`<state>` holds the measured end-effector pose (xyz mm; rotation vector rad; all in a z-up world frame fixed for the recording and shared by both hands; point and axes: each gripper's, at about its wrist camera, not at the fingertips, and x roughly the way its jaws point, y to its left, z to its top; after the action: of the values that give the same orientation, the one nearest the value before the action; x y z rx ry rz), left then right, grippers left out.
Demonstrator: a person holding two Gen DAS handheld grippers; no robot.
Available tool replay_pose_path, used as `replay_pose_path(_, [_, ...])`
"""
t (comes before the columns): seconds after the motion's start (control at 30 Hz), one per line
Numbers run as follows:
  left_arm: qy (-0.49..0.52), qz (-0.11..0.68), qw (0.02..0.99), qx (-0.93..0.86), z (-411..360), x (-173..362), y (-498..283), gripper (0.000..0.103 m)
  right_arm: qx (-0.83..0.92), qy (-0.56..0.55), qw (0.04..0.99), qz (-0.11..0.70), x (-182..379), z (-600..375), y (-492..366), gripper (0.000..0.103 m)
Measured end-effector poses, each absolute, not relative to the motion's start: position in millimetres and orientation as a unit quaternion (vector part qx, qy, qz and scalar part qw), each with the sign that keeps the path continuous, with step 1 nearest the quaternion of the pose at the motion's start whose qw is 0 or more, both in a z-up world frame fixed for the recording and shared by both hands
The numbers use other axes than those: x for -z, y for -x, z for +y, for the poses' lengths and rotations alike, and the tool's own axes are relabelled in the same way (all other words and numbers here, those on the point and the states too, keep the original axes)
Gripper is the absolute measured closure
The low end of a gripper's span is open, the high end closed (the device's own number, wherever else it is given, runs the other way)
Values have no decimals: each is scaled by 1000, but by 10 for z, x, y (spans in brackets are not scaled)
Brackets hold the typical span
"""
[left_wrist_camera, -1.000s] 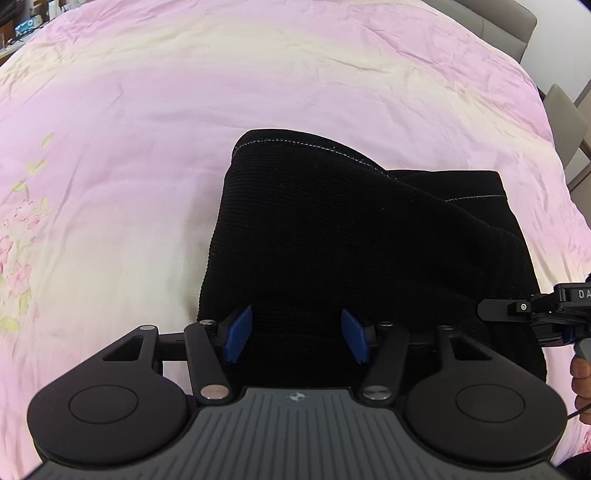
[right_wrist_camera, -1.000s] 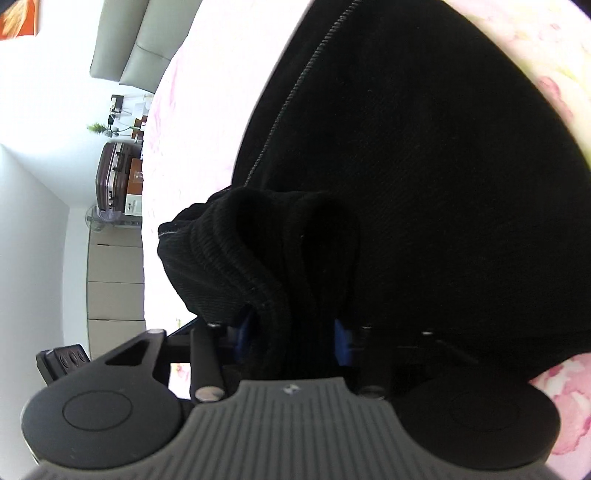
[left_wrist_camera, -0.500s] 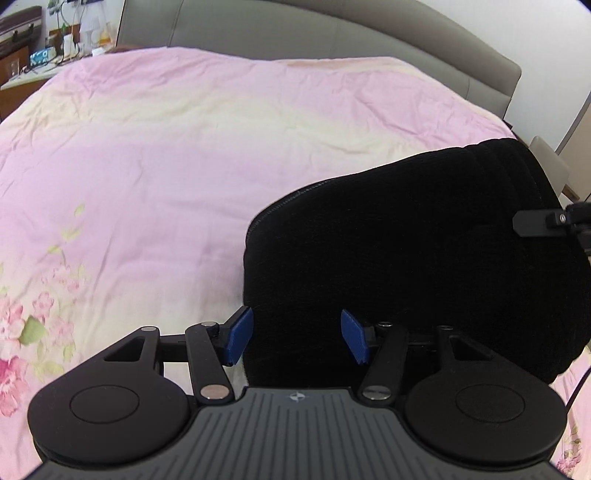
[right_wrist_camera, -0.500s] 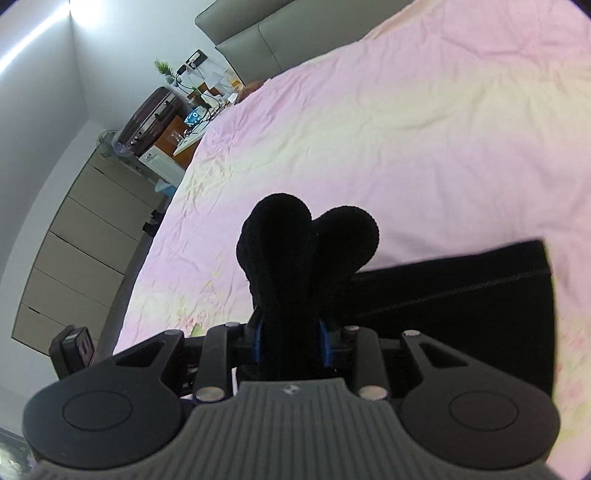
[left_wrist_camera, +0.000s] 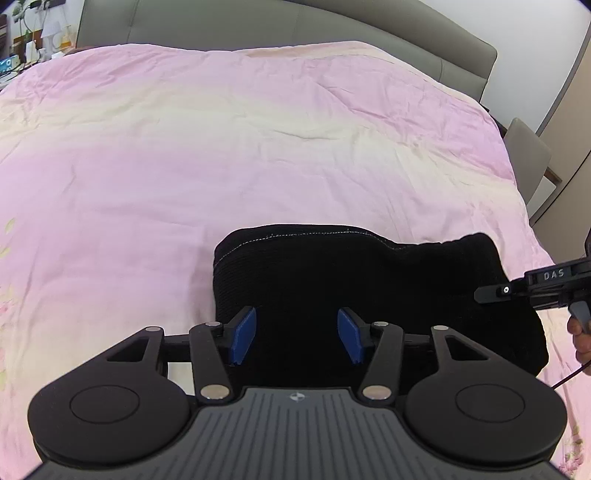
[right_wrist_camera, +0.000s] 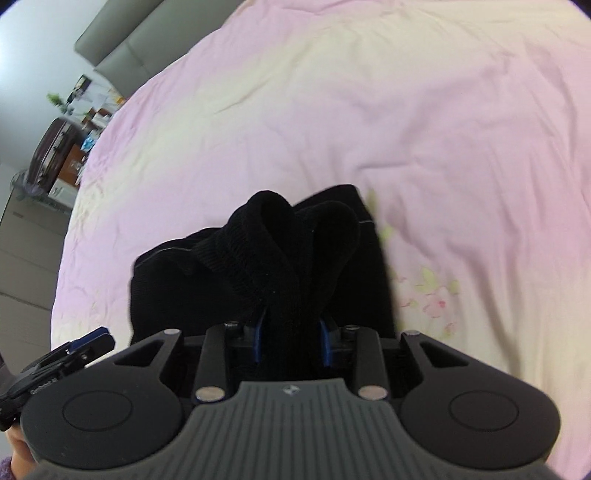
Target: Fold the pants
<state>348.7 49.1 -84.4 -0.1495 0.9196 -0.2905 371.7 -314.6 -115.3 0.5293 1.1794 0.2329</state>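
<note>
The black ribbed pants (left_wrist_camera: 351, 280) lie folded in a compact bundle on the pink bed cover (left_wrist_camera: 258, 147). My left gripper (left_wrist_camera: 297, 339) hovers over the bundle's near left part. Its jaws are closing, the blue pads still wide apart with cloth between them and no clear press on it. My right gripper (right_wrist_camera: 291, 343) is shut on a thick doubled fold of the pants (right_wrist_camera: 288, 251), which bulges up past its pads. The right gripper (left_wrist_camera: 517, 290) also shows at the bundle's right end in the left wrist view. The left gripper (right_wrist_camera: 62, 358) shows at the lower left edge of the right wrist view.
A grey padded headboard (left_wrist_camera: 295, 22) closes the far end of the bed. A grey chair (left_wrist_camera: 528, 155) stands off the right side. A hand (left_wrist_camera: 581, 339) holds the right gripper. A suitcase (right_wrist_camera: 48, 155) and cabinets (right_wrist_camera: 26, 251) stand beyond the bed's left side.
The right gripper lifted its pinched fold off the bed, swung it up high, and now holds it lower. The left gripper rose and tilted up, and the pants look shorter and more bunched.
</note>
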Motion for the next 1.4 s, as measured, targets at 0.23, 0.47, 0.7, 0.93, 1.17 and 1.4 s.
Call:
replay_pose_path(0.23, [25, 473, 876, 90, 297, 1167, -3755, 43, -80, -201, 796, 566, 1454, -3185, -3851, 62])
replay_pose_path(0.47, [0, 439, 891, 113, 310, 841, -3747, 47, -114, -124, 830, 532, 867, -3104, -3817, 56])
replay_pose_path(0.7, [-27, 442, 893, 82, 159, 1034, -4102, 52, -138, -9, 850, 508, 812, -2641, -4047, 94])
replay_pose_path(0.93, [-29, 483, 874, 45, 163, 1493, -4443, 51, -104, -10, 847, 521, 1331, -2668, -4391, 103])
replay_pose_path(1.17, [-28, 459, 887, 45, 269, 1185, -4202, 55, -118, -15, 862, 493, 1015, -2722, -4128, 102])
replay_pose_path(1.4, [-67, 423, 898, 96, 300, 661, -3156, 54, -149, -6, 885, 442, 716, -2851, -3075, 96])
